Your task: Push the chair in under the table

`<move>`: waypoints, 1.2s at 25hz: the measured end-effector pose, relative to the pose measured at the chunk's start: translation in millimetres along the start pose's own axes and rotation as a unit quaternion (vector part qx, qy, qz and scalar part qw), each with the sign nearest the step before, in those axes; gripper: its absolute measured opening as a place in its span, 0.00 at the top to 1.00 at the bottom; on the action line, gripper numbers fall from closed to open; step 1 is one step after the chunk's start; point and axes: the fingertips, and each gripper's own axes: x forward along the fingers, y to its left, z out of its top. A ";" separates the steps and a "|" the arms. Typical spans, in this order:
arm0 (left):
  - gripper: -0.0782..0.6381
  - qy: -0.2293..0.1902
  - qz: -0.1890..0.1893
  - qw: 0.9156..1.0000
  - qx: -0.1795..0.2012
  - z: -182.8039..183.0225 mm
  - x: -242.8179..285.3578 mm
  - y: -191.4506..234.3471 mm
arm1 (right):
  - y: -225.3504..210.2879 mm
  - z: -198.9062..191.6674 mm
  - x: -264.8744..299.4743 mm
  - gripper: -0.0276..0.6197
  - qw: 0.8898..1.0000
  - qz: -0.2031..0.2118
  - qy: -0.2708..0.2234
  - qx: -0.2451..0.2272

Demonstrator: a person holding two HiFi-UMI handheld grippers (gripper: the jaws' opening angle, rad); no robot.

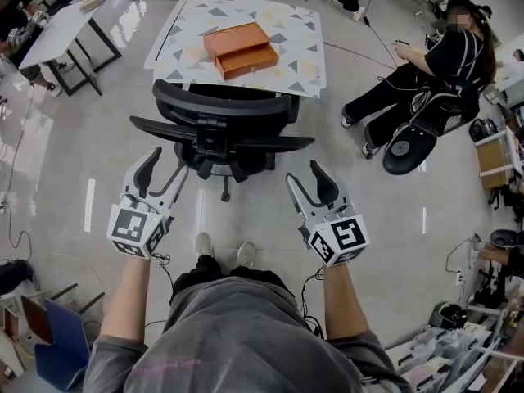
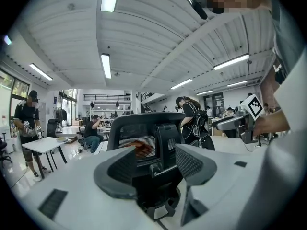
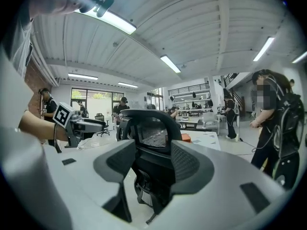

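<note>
Both grippers sit behind the chair. My left gripper and right gripper have their jaws spread wide, holding nothing and clear of the backrest. The chair stands at the table's near edge, seat partly under it.

Glossy grey floor; white side table; ceiling strip lights.
</note>
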 end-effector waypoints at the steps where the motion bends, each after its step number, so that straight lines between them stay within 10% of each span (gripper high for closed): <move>1: 0.54 -0.001 -0.001 1.000 0.000 -0.8 -1.5 -0.3 | 1.7 -1.0 -1.0 0.59 1.000 -0.002 0.000 0.002; 30: 0.89 -0.029 -0.059 0.997 0.030 12.7 -8.4 -14.3 | 48.0 17.7 10.4 0.95 0.999 -0.013 -0.019 -0.028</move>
